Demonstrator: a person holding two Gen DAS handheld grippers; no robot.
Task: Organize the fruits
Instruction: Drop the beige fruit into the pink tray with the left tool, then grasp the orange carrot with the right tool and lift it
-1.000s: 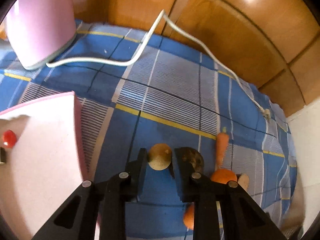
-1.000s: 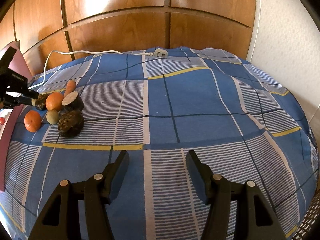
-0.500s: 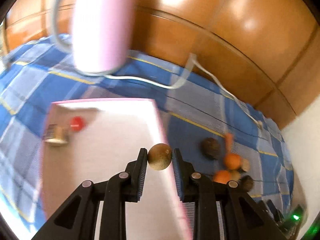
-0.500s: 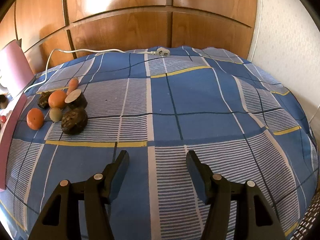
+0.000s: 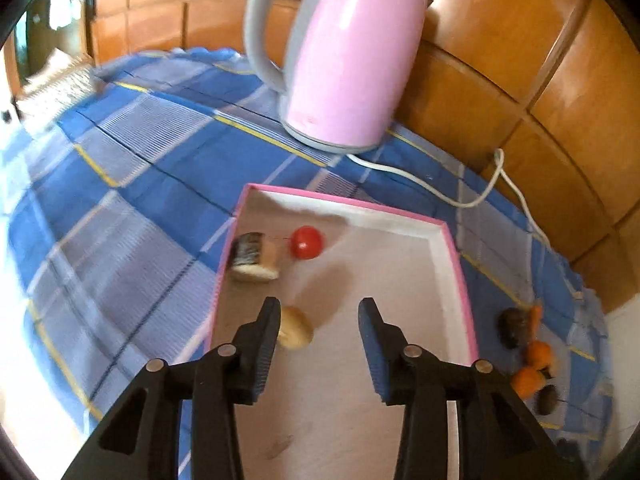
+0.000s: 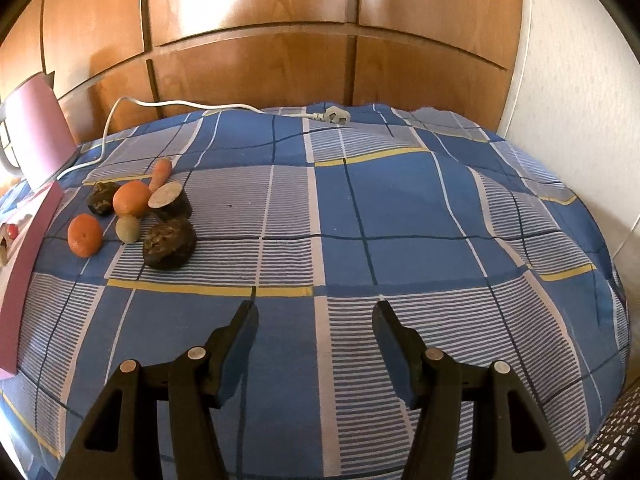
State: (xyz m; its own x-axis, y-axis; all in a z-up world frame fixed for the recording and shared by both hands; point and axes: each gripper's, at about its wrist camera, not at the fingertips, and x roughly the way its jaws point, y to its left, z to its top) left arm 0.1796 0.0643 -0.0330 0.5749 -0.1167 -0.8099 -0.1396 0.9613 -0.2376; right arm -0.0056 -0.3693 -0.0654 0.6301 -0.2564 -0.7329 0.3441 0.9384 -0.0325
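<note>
My left gripper is open above the pink-rimmed box. A small tan round fruit lies in the box just beside the left finger, free of the jaws. A red cherry tomato and a cut brown-skinned piece lie farther in. My right gripper is open and empty over the blue plaid cloth. In the right wrist view a pile sits at the left: two oranges, a carrot, a small greenish fruit, dark brown fruits. The same pile also shows in the left wrist view.
A pink electric kettle stands behind the box, its white cord trailing along the wooden wall to a plug. The box's pink side stands at the left edge of the right wrist view.
My left gripper carried the tan fruit from the pile over the box, then opened and let it go; it now lies in the box. The right gripper stayed open and barely moved.
</note>
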